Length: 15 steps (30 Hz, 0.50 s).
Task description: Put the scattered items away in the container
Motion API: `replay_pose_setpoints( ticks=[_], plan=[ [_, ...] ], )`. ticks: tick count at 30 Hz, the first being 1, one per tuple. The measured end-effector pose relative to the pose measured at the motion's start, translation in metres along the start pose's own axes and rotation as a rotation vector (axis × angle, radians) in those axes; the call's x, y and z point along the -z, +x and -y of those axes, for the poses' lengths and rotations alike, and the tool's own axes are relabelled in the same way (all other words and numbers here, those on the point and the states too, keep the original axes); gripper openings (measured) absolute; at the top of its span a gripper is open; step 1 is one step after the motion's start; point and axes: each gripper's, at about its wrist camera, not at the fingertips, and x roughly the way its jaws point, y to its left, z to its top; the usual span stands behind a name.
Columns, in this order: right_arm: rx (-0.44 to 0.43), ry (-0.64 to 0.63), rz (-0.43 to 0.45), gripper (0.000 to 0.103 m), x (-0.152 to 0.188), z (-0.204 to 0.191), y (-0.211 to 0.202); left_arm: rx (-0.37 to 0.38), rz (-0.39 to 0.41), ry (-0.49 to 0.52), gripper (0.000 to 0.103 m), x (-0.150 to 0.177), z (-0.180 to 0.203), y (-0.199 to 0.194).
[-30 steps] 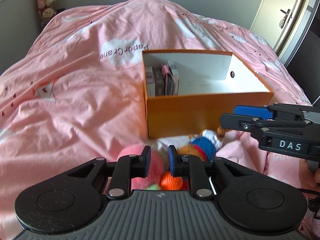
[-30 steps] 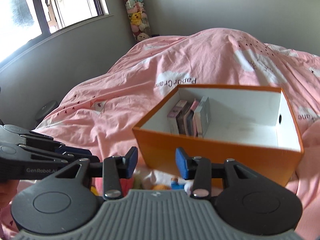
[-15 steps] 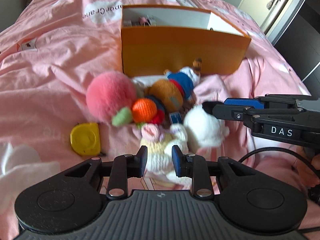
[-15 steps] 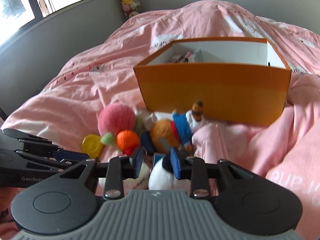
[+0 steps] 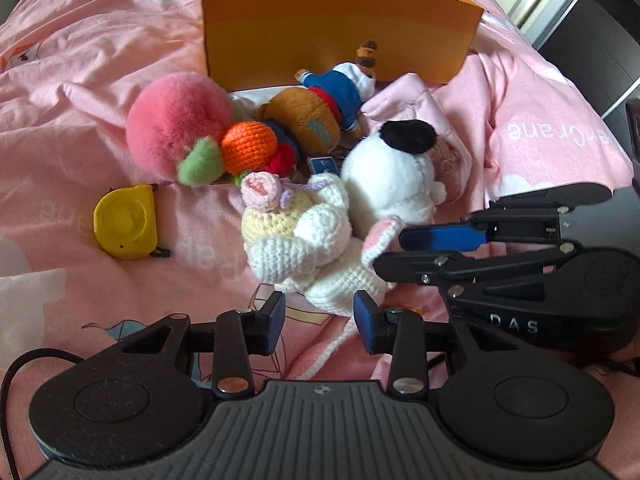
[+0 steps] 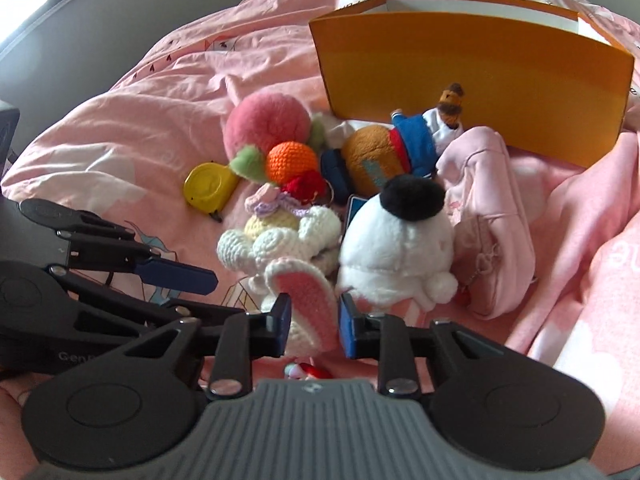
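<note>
Pink bedding [image 5: 80, 80] carries the toy pile just in front of the orange box [image 5: 340, 36]: a crocheted white bunny [image 5: 304, 236] lies beside a white plush with a black patch [image 6: 400, 240]. The left gripper [image 5: 320, 316] is opening, its jaws apart around the bunny's lower body without pressing. The right gripper [image 6: 314, 322] is closing around the bunny's pink-lined ear [image 6: 308, 300], pads not yet squeezing it.

Left gripper [image 5: 320, 322] and right gripper [image 6: 313, 326]: matte black linkage arms with silver pivot screws, blue finger pads [image 5: 365, 320], ribbed grey housing flanked by round black discs. White "DAS" lettering at 3 o'clock; black cable at 9 o'clock.
</note>
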Motion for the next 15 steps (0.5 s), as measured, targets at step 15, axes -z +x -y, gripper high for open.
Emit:
replay_pose_setpoints(
  ticks=[15],
  plan=[
    [-0.069, -0.001, -0.008, 0.038, -0.001, 0.003, 0.020, -0.089, 0.033, 0.026, 0.031, -0.001, -0.007, 0.003]
  ],
)
